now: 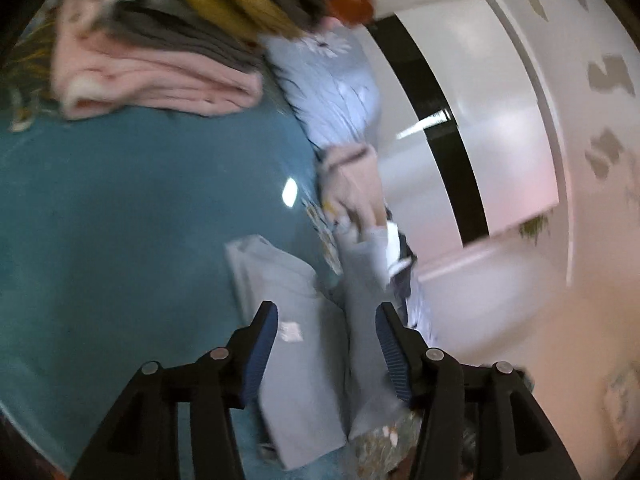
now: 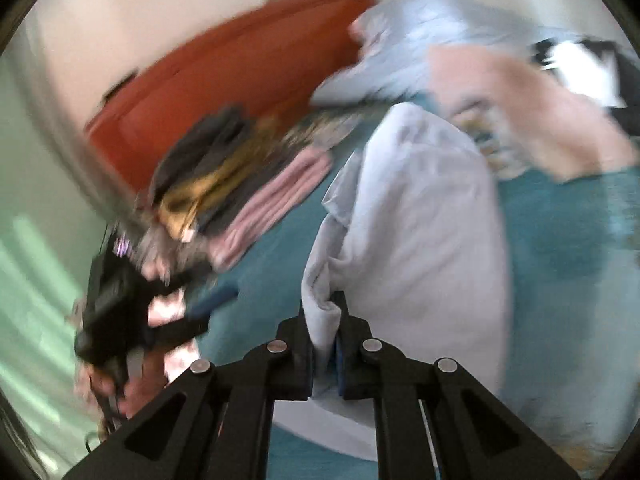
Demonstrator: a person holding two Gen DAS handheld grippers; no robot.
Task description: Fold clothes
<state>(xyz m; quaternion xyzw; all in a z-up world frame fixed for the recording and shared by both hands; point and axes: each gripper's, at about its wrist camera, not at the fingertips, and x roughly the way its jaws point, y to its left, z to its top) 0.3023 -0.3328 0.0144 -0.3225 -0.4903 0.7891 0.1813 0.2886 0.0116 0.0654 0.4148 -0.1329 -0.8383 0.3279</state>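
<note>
A pale grey-blue garment [image 2: 420,216] lies on the teal bedspread [image 2: 560,232] and bunches up toward my right gripper [image 2: 324,308], which is shut on a fold of its near edge. In the left wrist view the same grey garment [image 1: 288,280] lies partly folded under my left gripper [image 1: 326,316], whose blue-padded fingers stand open above it with nothing between them. A stack of folded clothes [image 1: 160,72], pink at the bottom with grey and mustard on top, sits further back on the bed; it shows blurred as the folded stack [image 2: 240,184] in the right wrist view.
A light blue floral pillow [image 1: 332,84] and a beige garment [image 1: 352,184] lie along the bed's edge. An orange-red headboard [image 2: 240,72] stands behind the stack. The other hand-held gripper [image 2: 132,312] appears at left. White floor and wall [image 1: 500,120] lie beyond the bed.
</note>
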